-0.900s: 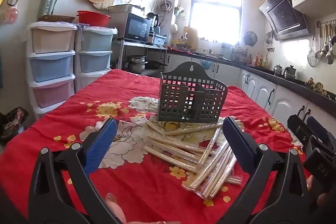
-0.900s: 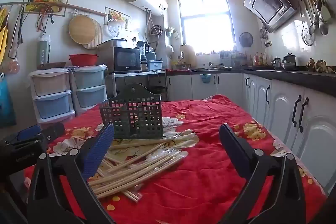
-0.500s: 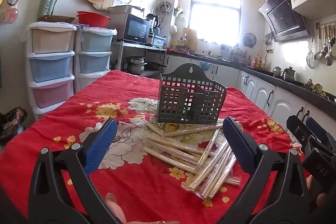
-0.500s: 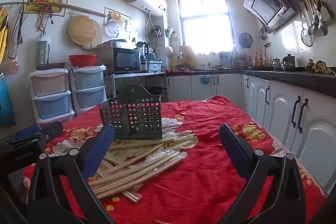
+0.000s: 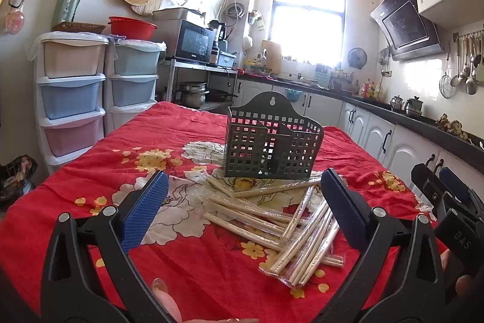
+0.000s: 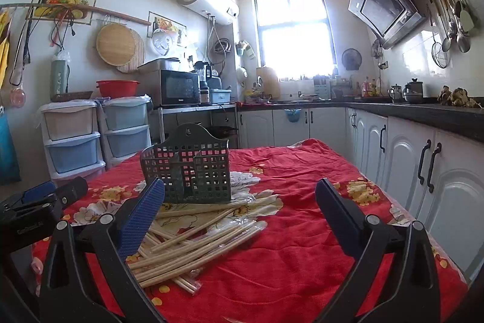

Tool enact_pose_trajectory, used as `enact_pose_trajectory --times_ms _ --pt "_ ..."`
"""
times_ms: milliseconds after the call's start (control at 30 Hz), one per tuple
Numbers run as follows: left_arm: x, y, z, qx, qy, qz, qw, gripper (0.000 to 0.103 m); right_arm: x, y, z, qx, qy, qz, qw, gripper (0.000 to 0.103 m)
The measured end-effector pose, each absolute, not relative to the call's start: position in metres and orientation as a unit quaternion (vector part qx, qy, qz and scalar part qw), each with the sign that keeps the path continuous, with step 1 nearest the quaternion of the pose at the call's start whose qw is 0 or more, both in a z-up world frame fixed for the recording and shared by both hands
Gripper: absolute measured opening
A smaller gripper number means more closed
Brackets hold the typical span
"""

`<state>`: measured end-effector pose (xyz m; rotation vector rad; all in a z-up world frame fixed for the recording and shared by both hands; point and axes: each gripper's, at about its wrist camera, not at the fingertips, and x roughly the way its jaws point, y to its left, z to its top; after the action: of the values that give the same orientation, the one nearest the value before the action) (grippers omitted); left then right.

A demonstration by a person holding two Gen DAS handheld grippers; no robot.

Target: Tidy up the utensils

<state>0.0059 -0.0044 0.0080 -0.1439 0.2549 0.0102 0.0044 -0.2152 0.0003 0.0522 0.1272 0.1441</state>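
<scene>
Both grippers hover side by side above the red flowered tabletop (image 5: 90, 171), pointing slightly downward. The left gripper (image 5: 242, 202) and the right gripper (image 6: 239, 205) have their fingers wide apart, holding nothing. The wrapped wooden chopsticks (image 5: 272, 217) lie in a loose pile just before the dark green perforated plastic holder (image 5: 272, 144), which stands upright.

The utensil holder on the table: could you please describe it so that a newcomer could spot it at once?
Look at the table under the red flowered cloth. Near its middle stands the dark grey utensil holder, upright just behind the scattered pile of wrapped chopsticks. It is the only upright thing on the cloth, a grid-walled basket with inner dividers and a rounded hanging tab.
</scene>
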Motion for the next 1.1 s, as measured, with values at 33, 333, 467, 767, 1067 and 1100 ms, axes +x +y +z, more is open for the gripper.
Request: enact_pose_trajectory --times_ms 33,333,467,767,1067,1100 --pt "0.0058 -0.004 0.0078 -0.072 0.127 0.005 0.989 0.093 0.0047 -0.2154 0.0004 0.026 0.064 0.072 0.995 0.097" --pt "-0.0001 -0.0014 0.0055 -0.073 0.124 0.001 0.99 0.093 0.0045 -0.2156 0.0007 0.026 0.063 0.072 0.995 0.097" --pt "-0.0002 -0.0014 0.0056 -0.073 0.124 0.001 0.99 0.093 0.0047 -0.2158 0.0008 0.026 0.063 0.073 0.995 0.097" --pt "0.0002 -0.0016 0.0062 -0.074 0.125 0.001 0.989 0.093 0.0051 -0.2161 0.0003 0.026 0.063 0.073 0.995 0.097" --pt "-0.0012 -0.0017 0.0067 -0.074 0.127 0.002 0.989 0.093 0.0042 -0.2149 0.0026 0.027 0.068 0.077 0.994 0.097" --pt "-0.0012 -0.0017 0.0066 -0.075 0.127 0.003 0.989 0.093 0.004 -0.2147 0.0027 0.026 0.067 0.078 0.994 0.097"
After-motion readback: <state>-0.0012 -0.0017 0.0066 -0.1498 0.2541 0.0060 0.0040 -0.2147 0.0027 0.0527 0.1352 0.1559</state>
